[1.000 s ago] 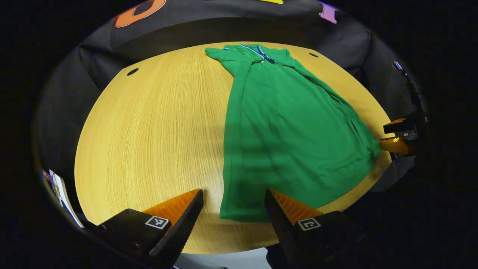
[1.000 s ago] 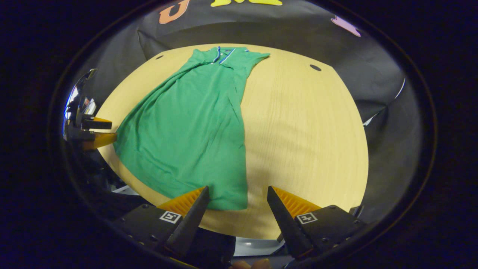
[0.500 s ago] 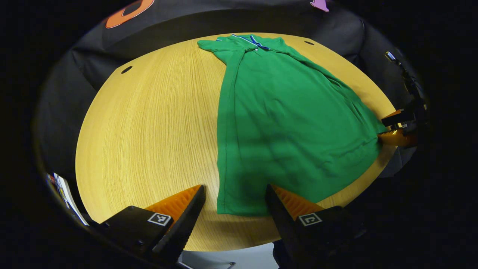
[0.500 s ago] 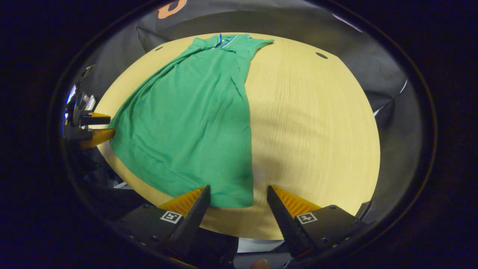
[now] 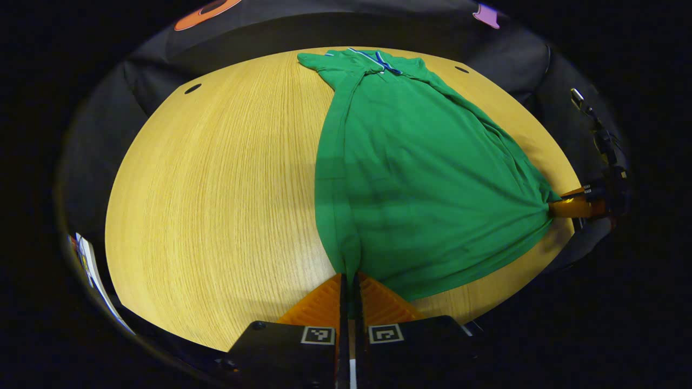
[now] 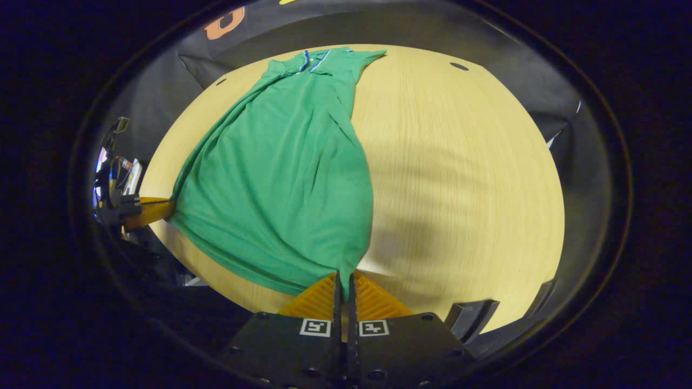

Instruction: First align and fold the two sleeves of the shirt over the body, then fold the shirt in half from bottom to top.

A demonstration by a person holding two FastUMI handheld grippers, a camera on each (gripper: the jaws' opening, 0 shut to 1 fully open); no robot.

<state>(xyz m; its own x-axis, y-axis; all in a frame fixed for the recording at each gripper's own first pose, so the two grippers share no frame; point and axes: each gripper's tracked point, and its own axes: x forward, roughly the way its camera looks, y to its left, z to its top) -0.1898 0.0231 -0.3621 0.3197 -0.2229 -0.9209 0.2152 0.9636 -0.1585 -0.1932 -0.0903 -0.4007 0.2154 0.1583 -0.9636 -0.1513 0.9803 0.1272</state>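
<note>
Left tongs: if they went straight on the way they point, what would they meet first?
The left tongs already pinch the green shirt at its hem corner; straight ahead lies more shirt on the table, probably.

A staged recording booth rather than a home: a bare round wooden table (image 5: 216, 189) with small dark holes near its far edge, closed in by draped black cloth walls (image 6: 513, 92).
</note>
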